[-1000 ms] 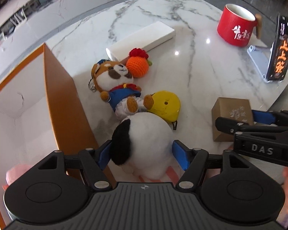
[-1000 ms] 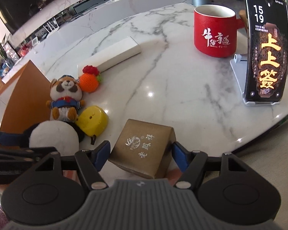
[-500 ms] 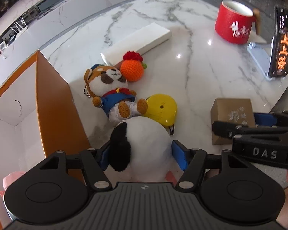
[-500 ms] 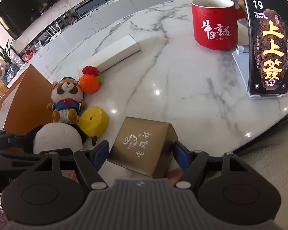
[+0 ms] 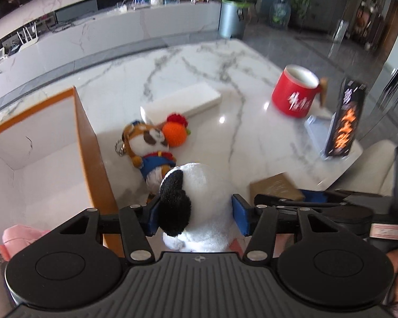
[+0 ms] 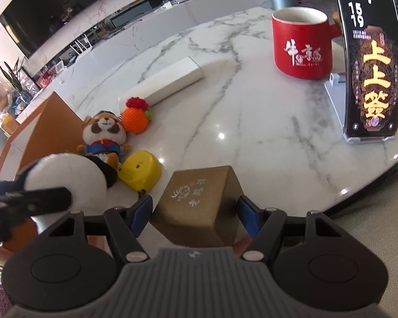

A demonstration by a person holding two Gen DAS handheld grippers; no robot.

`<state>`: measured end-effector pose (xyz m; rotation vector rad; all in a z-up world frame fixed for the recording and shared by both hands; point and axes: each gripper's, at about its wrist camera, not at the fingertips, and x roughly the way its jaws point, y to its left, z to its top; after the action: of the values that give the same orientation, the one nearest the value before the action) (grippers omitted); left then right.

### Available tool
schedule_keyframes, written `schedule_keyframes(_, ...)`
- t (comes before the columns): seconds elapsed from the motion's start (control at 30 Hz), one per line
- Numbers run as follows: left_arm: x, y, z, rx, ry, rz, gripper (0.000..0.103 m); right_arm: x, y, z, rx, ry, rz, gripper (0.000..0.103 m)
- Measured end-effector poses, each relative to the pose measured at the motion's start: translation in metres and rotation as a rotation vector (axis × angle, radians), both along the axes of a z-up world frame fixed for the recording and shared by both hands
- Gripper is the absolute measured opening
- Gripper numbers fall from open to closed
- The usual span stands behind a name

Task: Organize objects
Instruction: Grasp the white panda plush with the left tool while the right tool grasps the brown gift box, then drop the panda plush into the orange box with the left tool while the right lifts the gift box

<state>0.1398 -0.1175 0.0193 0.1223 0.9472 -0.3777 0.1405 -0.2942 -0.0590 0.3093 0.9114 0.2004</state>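
1. Between the blue pads of the left gripper sits the white plush ball with its black ear; the jaws have just been closing and now pinch it on both sides, close beside the orange box.
2. Farther from the orange box, the right gripper has the brown gift box between its pads. Its jaws have just been closing, and the pads press its two sides, with the box tilted on the table's edge.
3. Only the left wrist view shows the orange box's white inside and a pink thing in it. Only the right wrist view shows the yellow case, which lies beside the plush ball, on its side away from the orange box.
4. Compared with a second ago, the plush ball is lifted off the table and now hides the yellow case in the left view; the fox doll and knitted orange lie where they were.
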Motion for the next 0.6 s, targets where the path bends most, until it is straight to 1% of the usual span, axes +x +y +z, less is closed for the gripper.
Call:
schedule_keyframes(0.03,-0.004,0.005,0.007,-0.017,-0.009,0.0,0.063,-0.004,0.0,0.006,-0.003,-0.03,-0.001,0.039)
schedule_keyframes(0.07,-0.008,0.01,0.015,-0.033,-0.019,0.001,0.063,-0.006,-0.001,0.012,0.025,-0.043,0.02,0.03)
schedule_keyframes(0.1,-0.011,0.016,0.022,-0.05,-0.032,0.005,0.063,-0.008,-0.001,0.018,0.051,-0.048,0.027,0.01)
schedule_keyframes(0.13,-0.014,0.023,0.028,-0.064,-0.044,0.012,0.063,-0.009,0.0,0.022,0.066,-0.056,0.035,0.008)
schedule_keyframes(0.2,-0.019,0.036,0.039,-0.084,-0.063,0.038,0.063,-0.011,0.007,0.025,0.041,-0.074,0.057,0.008)
schedule_keyframes(0.27,-0.024,0.049,0.048,-0.107,-0.083,0.054,0.063,-0.012,0.014,0.021,-0.009,-0.069,0.054,0.012)
schedule_keyframes(0.3,-0.027,0.056,0.051,-0.118,-0.091,0.061,0.063,-0.012,0.014,0.019,-0.016,-0.065,0.05,0.014)
schedule_keyframes(0.33,-0.029,0.062,0.054,-0.129,-0.1,0.072,0.063,-0.013,0.014,0.017,-0.016,-0.056,0.047,0.02)
schedule_keyframes(0.37,-0.032,0.068,0.057,-0.136,-0.111,0.084,0.063,-0.013,0.014,0.016,-0.018,-0.042,0.043,0.031)
schedule_keyframes(0.4,-0.034,0.074,0.059,-0.138,-0.121,0.097,0.063,-0.014,0.015,0.015,-0.019,-0.035,0.045,0.055)
schedule_keyframes(0.43,-0.035,0.08,0.061,-0.139,-0.129,0.112,0.063,-0.016,0.017,0.016,-0.021,-0.031,0.051,0.064)
schedule_keyframes(0.5,-0.037,0.093,0.063,-0.146,-0.141,0.146,0.063,-0.022,0.026,0.017,-0.044,-0.02,0.071,0.064)
schedule_keyframes(0.53,-0.037,0.1,0.064,-0.153,-0.144,0.159,0.063,-0.026,0.031,0.017,-0.068,-0.008,0.075,0.07)
schedule_keyframes(0.6,-0.039,0.113,0.064,-0.162,-0.147,0.184,0.063,-0.037,0.04,0.015,-0.121,0.004,0.077,0.077)
